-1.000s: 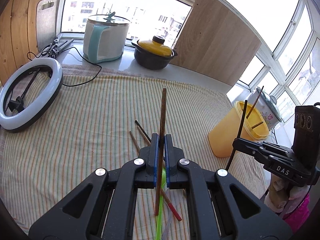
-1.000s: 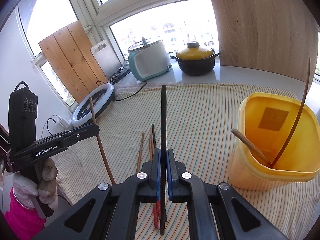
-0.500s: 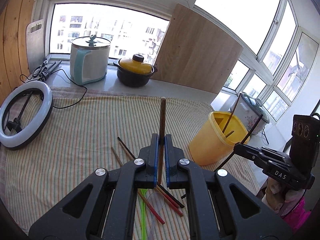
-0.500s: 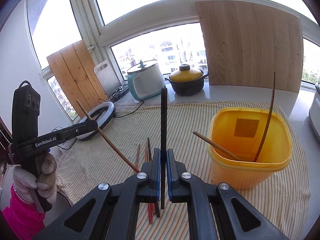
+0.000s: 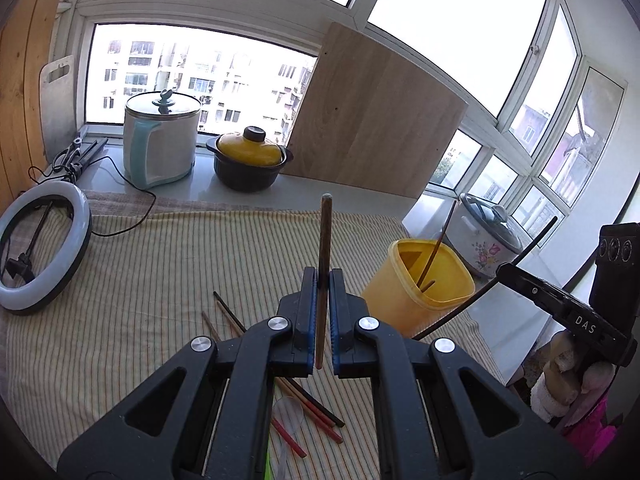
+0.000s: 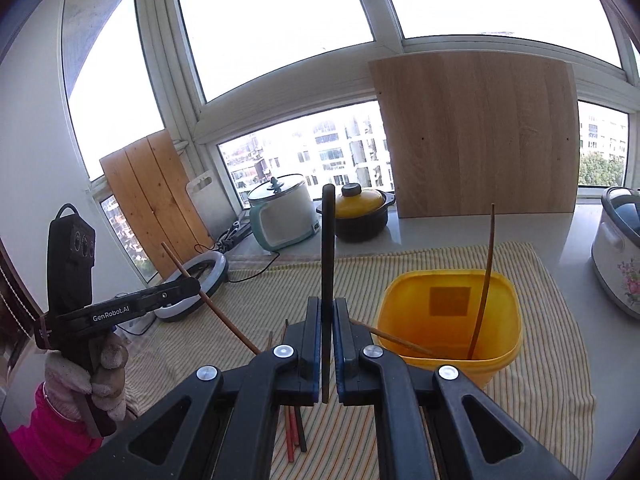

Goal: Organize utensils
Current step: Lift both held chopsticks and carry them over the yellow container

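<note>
Left gripper (image 5: 320, 316): fingers clamped on brown chopstick (image 5: 323, 264), held upright above table (image 5: 140, 280). Right gripper (image 6: 328, 340): fingers clamped on black chopstick (image 6: 328, 248), upright beside yellow container (image 6: 452, 320), likely for tip-first drop. Loose chopsticks (image 5: 316, 412) left of container.

I read: tub (image 5: 416, 296) on worktop (image 5: 160, 280), right | loose chopsticks (image 5: 312, 404) left of tub | ring light (image 5: 40, 248) far left | pots (image 5: 250, 160) behind, on sill.
</note>
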Available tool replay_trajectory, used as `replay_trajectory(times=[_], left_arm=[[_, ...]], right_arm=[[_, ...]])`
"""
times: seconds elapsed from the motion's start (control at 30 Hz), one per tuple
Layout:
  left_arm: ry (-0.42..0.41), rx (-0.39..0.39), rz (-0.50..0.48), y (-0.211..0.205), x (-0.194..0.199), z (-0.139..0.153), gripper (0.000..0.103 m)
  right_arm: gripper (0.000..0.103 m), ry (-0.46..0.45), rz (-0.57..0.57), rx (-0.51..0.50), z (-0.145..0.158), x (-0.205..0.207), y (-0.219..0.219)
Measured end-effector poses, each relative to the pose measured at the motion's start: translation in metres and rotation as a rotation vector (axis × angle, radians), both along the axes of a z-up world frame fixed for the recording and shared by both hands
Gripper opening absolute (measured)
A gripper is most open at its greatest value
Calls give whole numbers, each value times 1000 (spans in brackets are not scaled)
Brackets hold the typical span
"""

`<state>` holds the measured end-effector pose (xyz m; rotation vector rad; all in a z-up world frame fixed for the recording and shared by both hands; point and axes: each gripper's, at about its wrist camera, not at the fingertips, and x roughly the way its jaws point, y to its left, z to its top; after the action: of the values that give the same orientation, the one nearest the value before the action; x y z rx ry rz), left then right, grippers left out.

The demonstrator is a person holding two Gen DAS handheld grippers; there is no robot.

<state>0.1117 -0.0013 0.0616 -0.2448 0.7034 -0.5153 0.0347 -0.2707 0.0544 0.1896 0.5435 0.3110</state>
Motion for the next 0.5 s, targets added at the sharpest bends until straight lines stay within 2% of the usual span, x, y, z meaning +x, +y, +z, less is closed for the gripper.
replay_trajectory(times=[0.5], left_arm=[[-49, -16, -5, -13, 3, 24, 3]], right_arm=[[3, -80, -77, 40, 33, -19, -47]])
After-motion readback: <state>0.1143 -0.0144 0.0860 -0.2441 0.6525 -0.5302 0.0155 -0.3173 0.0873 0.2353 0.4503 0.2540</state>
